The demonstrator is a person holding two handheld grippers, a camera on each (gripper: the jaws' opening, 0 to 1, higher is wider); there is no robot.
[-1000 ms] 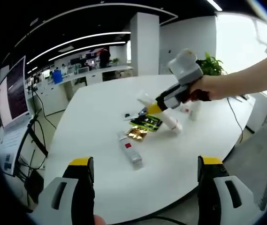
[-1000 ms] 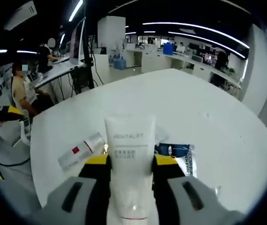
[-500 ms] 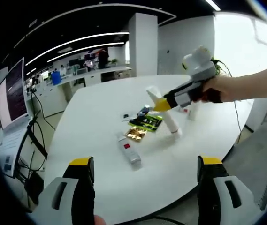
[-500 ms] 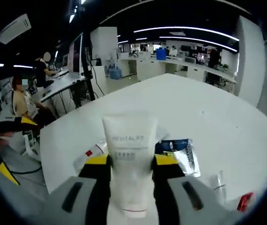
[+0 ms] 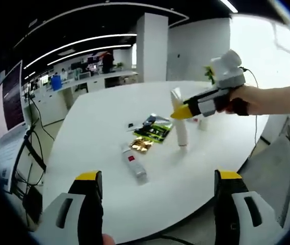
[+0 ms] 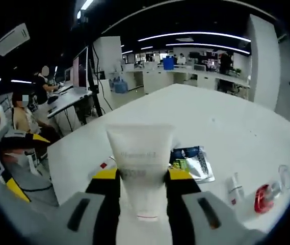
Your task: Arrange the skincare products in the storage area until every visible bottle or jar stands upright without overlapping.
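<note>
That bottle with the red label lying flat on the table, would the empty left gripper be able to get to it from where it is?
Probably yes. The left gripper is open and holds nothing, and the lying bottle sits on bare white table ahead of its jaws with nothing between. The right gripper, shut on the white tube, is off to the side.

Faint grey lettering is seen on the white squeeze tube (image 6: 140, 163) at the lower centre of the right gripper view, but it is too blurred to be read. Print on the blue and green flat packets (image 6: 191, 161) just right of the tube cannot be made out either. In the left gripper view, no text is legible on the small things at mid frame.
</note>
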